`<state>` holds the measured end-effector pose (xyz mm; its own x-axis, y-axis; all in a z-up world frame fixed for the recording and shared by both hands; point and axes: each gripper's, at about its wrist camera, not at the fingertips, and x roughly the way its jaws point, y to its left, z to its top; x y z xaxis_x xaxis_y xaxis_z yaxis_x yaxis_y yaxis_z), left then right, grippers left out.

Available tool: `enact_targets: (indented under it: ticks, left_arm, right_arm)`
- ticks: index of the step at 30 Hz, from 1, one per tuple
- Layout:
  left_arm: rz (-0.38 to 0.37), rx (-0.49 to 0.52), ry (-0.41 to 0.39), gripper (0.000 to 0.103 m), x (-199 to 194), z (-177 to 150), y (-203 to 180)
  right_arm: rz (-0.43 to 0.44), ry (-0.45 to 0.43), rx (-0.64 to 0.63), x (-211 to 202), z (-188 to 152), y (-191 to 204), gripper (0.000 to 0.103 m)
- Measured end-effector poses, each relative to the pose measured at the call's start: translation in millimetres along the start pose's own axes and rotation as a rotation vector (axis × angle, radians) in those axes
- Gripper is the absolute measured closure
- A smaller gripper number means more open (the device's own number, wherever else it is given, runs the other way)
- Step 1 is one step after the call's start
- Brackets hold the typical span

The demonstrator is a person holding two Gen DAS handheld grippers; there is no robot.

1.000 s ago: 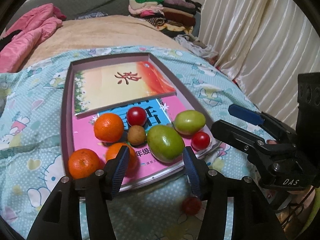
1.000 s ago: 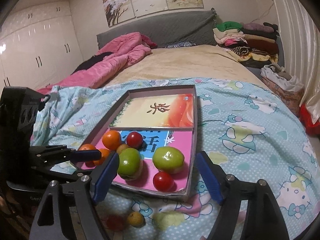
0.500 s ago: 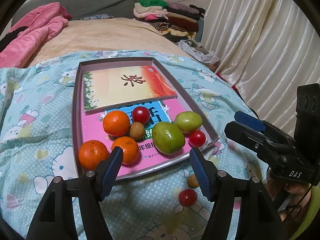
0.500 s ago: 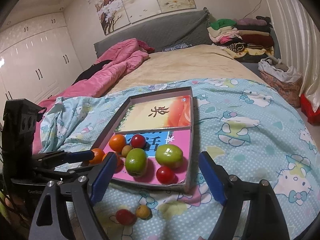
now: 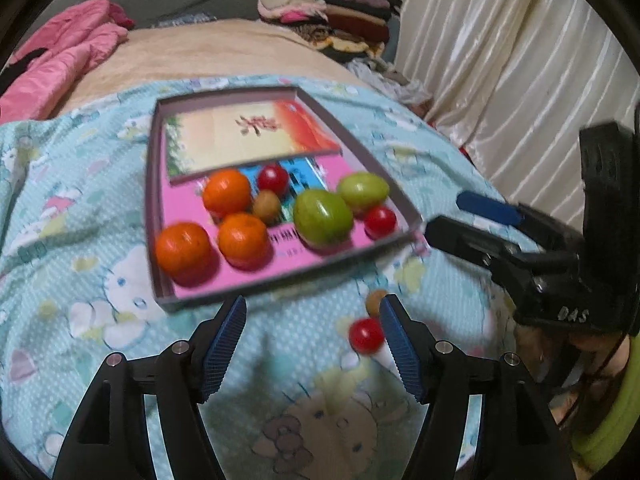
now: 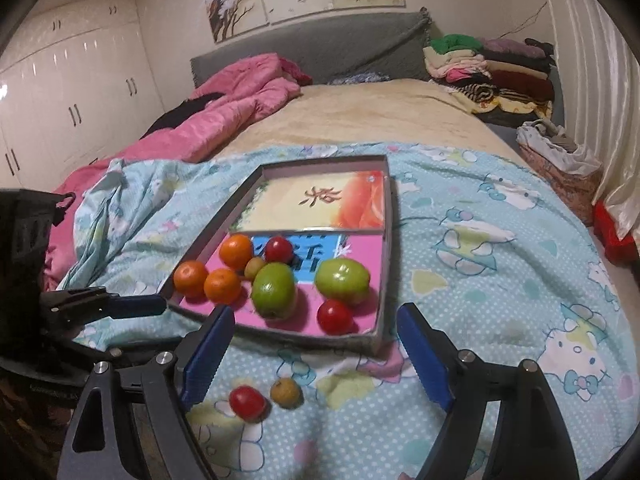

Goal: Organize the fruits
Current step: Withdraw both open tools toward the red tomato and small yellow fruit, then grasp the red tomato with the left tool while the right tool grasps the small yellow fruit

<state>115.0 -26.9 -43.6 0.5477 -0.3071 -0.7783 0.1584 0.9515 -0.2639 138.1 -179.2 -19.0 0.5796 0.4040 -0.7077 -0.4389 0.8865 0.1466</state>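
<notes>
From my remote station I read the bed (image 6: pixel 372 120) as the support; its patterned blue cover (image 6: pixel 500 280) fills the ground ahead of both sets of jaws. The shallow box (image 6: pixel 386 240) lies ahead of the jaws in both views, its near rim just beyond their tips. Two printed books line its floor; the far one (image 6: pixel 320 204) overlaps the near one, hiding part of it. Fruit sits in the box's near half: two green fruits (image 6: pixel 342 280), three oranges (image 6: pixel 236 251), two red cherry tomatoes (image 6: pixel 335 316) and one small brown fruit (image 6: pixel 255 267).

Left gripper (image 5: pixel 312 320): jaws released, having just been opening, nothing pressed between them. A loose red tomato (image 5: pixel 366 334) lies on the cover just inside the right-hand jaw; a small brown fruit (image 5: pixel 376 302) is half hidden behind that jaw's tip. This view is blurred.

Right gripper (image 6: pixel 312 332): jaws released and empty; the same two loose fruits lie between them, nearer the left jaw. Open cover extends to the right of the box.
</notes>
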Motion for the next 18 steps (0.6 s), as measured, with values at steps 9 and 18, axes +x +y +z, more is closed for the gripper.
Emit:
enact_targets:
  ticks: [9, 18]
  left_arm:
    - [-0.016, 0.11, 0.101, 0.035, 26.1, -20.4, -28.7]
    - [-0.036, 0.101, 0.141, 0.058, 50.4, -21.8, -29.9]
  right_arm:
    - [-0.003, 0.131, -0.006, 9.0, -14.0, 2.1, 0.022]
    - [0.056, 0.213, -0.014, 21.1, -21.8, 4.7, 0.046]
